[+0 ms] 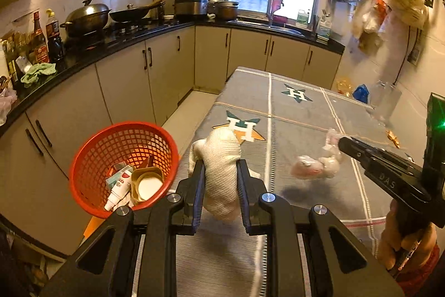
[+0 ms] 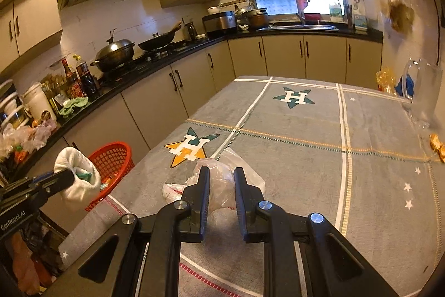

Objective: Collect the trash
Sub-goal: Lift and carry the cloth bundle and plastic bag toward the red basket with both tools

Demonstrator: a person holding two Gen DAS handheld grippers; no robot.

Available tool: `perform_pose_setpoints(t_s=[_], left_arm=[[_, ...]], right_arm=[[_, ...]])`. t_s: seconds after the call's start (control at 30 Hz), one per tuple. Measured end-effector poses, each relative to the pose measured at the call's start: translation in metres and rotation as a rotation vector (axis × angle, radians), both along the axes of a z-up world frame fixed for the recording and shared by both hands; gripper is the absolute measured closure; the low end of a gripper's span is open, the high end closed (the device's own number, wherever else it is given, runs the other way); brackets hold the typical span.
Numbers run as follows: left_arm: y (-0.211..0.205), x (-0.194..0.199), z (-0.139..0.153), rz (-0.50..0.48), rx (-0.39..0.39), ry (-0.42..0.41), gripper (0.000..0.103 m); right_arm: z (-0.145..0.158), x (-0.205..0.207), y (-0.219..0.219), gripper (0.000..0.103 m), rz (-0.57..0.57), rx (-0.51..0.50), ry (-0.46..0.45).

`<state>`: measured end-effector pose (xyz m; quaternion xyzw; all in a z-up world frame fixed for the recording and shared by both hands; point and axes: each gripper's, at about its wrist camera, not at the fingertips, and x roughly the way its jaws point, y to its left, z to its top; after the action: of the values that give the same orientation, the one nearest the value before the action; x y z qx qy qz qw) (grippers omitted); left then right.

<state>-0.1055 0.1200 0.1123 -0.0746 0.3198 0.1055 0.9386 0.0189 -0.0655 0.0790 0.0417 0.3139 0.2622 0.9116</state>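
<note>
**Two grippers, two pieces of trash, one basket**

Two grippers are showing, each pinching one item. The left gripper [image 1: 219, 171] is clamping a white mesh wad [image 1: 222, 157] between its fingers — the wad is bulging out above and below the pads. The right gripper [image 2: 221, 180] is squeezing a crumpled clear plastic bag [image 2: 222, 183], its pink-tinted bulk trailing onto the table's grey cloth [image 2: 306, 157].

One red basket [image 1: 83, 166] is sitting off the table's left edge, beside the lower cabinets, already holding a white tube [image 1: 119, 187], a tan cup [image 1: 147, 181] and small cartons. From the right wrist view the wad is hanging just in front of the basket rim, past the table's left edge; whether it is over the opening cannot be told.

The cloth is lying mostly bare — two star prints, gold wrappers [image 2: 436, 146] near the right edge, a clear jug [image 2: 422, 93] at the far right. A floor strip is running open between table and cabinets.

A hand [image 1: 406, 238] is gripping the right tool's handle.
</note>
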Motion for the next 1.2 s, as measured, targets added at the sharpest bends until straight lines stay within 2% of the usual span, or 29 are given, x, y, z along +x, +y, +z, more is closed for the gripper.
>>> perform_pose_setpoints(t_s=[0.47,0.77,1.03,1.2], left_arm=[[0.044,-0.011,0.002,0.035,-0.035,-0.031,0.082],[0.093,-0.027,0.002,0.115,-0.052,-0.048,0.082],[0.138,-0.032,-0.012,0.182,-0.084,-0.018,0.082],[0.15,-0.028,-0.028,0.203,-0.08,0.023,0.082]], right_arm=[[0.02,-0.02,0.034,0.084,0.039,-0.021,-0.003],[0.027,-0.024,0.068,0.084,0.092,-0.046,0.007],[0.034,-0.025,0.108,0.084,0.152,-0.039,0.016],[0.038,-0.025,0.136,0.084,0.191,-0.041,0.009]])
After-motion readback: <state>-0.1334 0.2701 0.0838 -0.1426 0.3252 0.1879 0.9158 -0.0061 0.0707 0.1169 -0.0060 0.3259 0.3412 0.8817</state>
